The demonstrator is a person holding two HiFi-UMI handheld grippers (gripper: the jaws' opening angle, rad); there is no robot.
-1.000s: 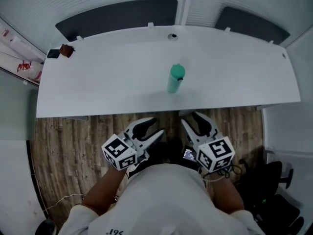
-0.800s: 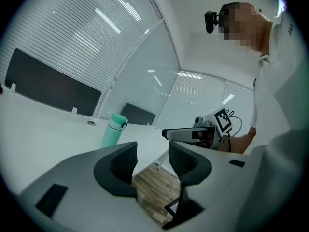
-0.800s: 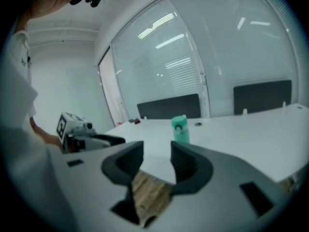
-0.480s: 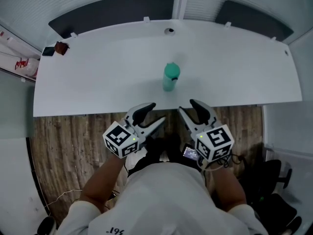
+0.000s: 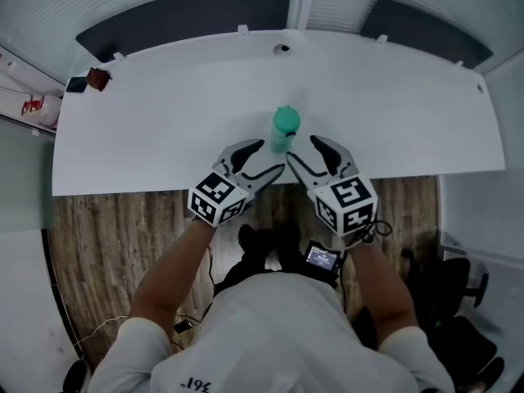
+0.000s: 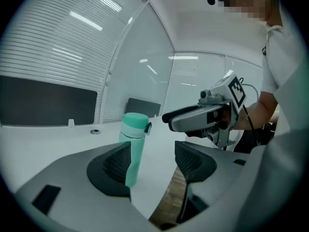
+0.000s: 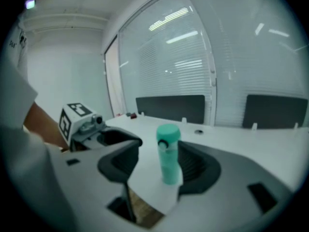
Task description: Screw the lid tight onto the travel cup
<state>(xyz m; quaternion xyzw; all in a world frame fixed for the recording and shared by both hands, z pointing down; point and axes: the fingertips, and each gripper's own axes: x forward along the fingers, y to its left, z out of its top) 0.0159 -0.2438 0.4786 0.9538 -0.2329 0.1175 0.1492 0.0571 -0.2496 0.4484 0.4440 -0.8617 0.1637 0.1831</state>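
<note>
The mint-green cylindrical travel cup stands upright on the white table, close to its near edge, and it lies straight ahead of me, in the gap between my two tools. Its long axis is vertical. The rounded green lid sits on top, with a small dark tab on its side; I cannot tell how far it is screwed down.

My left gripper comes at the cup from the left and my right gripper from the right, their tips angled in toward each other just short of the cup's foot. Neither touches it. Both pairs of jaws have just been opening and now stand wide apart, with nothing pressed between the pads.

In the left gripper view the cup shows beyond the jaws, in line with the left-hand pad rather than the middle of the gap. In the right gripper view it sits nearer the middle, toward the right-hand pad. I judge the right gripper the better lined up to take the body; the left needs a shift sideways. Both grippers point forward and slightly down, forearms reaching out over the table edge.
</note>
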